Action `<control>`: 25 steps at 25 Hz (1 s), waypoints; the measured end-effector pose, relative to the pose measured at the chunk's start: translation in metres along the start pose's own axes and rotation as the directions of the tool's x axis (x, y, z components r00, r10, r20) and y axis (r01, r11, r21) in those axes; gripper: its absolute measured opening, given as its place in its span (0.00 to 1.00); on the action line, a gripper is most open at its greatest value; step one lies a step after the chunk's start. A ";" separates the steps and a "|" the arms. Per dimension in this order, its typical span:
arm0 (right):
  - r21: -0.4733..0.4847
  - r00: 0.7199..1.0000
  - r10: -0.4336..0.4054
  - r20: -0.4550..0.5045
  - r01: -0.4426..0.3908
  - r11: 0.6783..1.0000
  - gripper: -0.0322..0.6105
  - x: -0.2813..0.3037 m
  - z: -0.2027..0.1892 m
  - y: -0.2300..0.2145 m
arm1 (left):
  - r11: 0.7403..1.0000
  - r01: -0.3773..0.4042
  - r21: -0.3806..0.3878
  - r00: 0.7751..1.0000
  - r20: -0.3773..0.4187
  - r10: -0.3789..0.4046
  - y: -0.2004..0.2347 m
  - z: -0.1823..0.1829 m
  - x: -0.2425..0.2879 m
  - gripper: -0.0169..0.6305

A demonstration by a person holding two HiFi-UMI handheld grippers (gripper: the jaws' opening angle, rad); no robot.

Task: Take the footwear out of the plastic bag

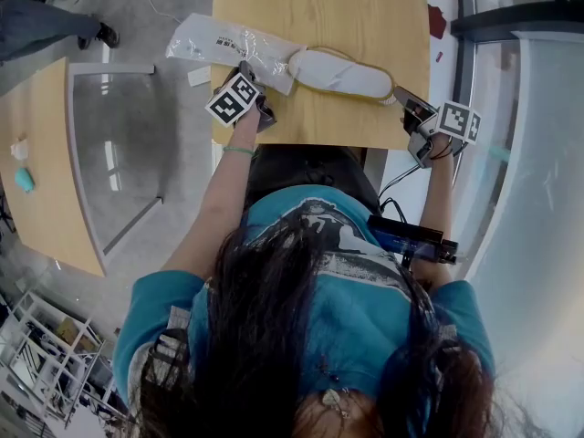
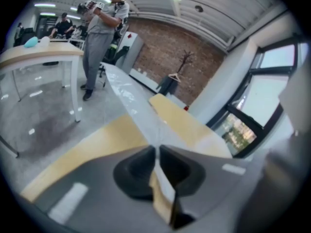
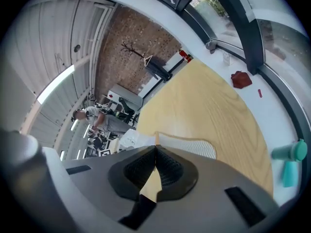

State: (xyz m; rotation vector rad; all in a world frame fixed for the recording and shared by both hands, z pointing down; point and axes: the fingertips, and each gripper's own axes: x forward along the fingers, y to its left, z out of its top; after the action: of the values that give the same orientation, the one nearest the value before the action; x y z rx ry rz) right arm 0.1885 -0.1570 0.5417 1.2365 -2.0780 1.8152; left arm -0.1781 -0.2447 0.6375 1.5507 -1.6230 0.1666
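A clear plastic bag [image 1: 228,42] lies on the wooden table [image 1: 319,7]. A white slipper [image 1: 342,72] sticks out of its right end, its toe still inside the bag's mouth. My left gripper [image 1: 251,73] is shut on the near edge of the bag. In the left gripper view the film [image 2: 129,98] runs taut away from the closed left gripper [image 2: 158,147]. My right gripper [image 1: 399,93] is shut on the slipper's heel end. The right gripper view shows the ribbed sole [image 3: 190,147] just past the closed right gripper [image 3: 155,147], and the bag [image 3: 127,137] beyond it.
The table's near edge [image 1: 310,142] runs right by both grippers. A second table [image 1: 46,181] with a teal object [image 1: 25,181] stands at the left. A person [image 2: 102,38] stands across the room. A red item [image 3: 241,79] and a teal bottle [image 3: 290,152] rest on the window ledge.
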 end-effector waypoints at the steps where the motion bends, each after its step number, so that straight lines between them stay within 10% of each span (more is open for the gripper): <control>1: -0.002 1.000 -0.016 -0.004 0.016 1.000 0.07 0.004 -0.002 -0.007 | 1.000 -0.002 -0.011 1.000 0.002 0.002 0.001 0.000 0.000 0.06; 11: -0.092 0.980 -0.187 -0.061 0.181 0.979 0.08 0.027 -0.020 -0.067 | 1.000 -0.013 -0.025 1.000 0.000 0.013 0.006 -0.003 0.000 0.06; 14: -0.224 0.984 -0.171 -0.045 0.157 0.962 0.30 0.022 -0.012 -0.057 | 1.000 -0.009 -0.028 1.000 -0.003 0.009 0.006 -0.004 0.001 0.06; 20: -0.610 0.974 -0.161 -0.158 0.032 0.792 0.43 0.040 0.003 -0.016 | 1.000 -0.014 -0.024 1.000 -0.001 0.013 0.008 -0.005 0.001 0.07; 25: -0.736 0.923 -0.202 -0.328 -0.116 0.667 0.45 0.091 0.000 -0.007 | 0.999 -0.022 -0.027 1.000 -0.002 0.022 0.005 -0.006 0.000 0.06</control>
State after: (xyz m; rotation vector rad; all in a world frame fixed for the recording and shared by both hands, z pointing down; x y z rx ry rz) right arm 0.1326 -0.2017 0.5989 0.6162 -2.1450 0.8555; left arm -0.1799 -0.2395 0.6435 1.5126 -1.6354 0.1569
